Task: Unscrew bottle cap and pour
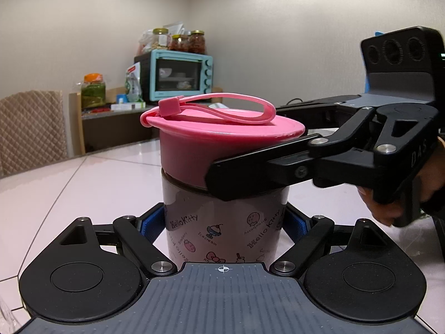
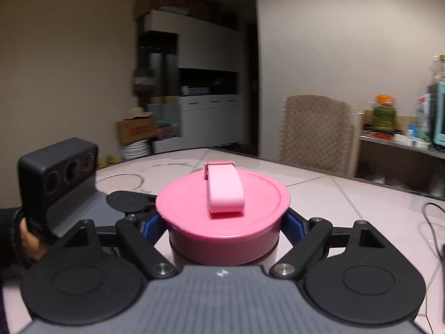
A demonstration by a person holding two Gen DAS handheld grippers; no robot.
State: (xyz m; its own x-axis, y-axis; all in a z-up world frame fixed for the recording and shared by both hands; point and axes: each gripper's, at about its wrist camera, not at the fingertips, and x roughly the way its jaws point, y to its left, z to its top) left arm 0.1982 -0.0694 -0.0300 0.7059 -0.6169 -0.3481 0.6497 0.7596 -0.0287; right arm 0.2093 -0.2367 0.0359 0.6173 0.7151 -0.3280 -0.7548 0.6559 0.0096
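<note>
A Hello Kitty bottle [image 1: 222, 228] with a wide pink screw cap [image 1: 211, 144] and a pink strap loop [image 1: 222, 105] stands upright on the white tiled table [image 1: 91, 183]. My left gripper [image 1: 225, 220] is shut on the bottle's body, its blue pads against both sides. My right gripper [image 2: 224, 222] is shut on the pink cap [image 2: 222, 211]; it reaches in from the right in the left wrist view, one black finger [image 1: 250, 172] across the cap's lower edge. The strap [image 2: 224, 189] lies across the cap top.
A teal toaster oven [image 1: 178, 75] with jars on top stands on a shelf behind. A quilted chair [image 2: 314, 133] stands at the table's far edge. A black cable [image 2: 431, 222] lies on the table at the right. White cabinets [image 2: 205, 83] stand across the room.
</note>
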